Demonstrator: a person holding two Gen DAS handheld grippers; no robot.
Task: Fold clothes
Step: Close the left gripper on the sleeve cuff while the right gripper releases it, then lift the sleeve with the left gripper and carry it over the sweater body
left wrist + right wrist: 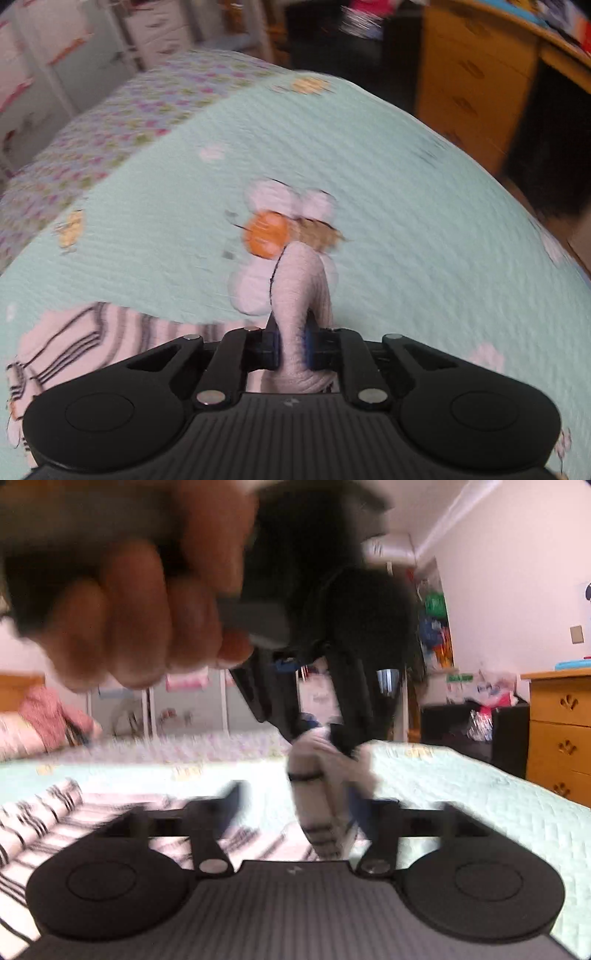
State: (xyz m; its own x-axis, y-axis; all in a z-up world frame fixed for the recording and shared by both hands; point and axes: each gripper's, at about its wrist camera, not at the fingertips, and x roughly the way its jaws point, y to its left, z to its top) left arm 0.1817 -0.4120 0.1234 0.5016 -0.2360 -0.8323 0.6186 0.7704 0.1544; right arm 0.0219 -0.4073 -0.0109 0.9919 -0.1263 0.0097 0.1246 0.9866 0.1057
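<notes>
The left gripper (293,345) is clenched on a bunched fold of the shirt (66,347), which lies on the bed (406,177). The right gripper (295,805) is released beside that fold. With one small pinch, the cloth may slip or drag unevenly, spoiling the fold

Setting: a home bedroom. Evidence: bed (369,155) under a mint quilted cover with flower appliqués; wooden dresser (561,734) with carved drawer fronts; white shelving (184,709) along the far wall; cluttered corner of coloured bags and toys (436,635); painted walls with ceiling moulding
</notes>
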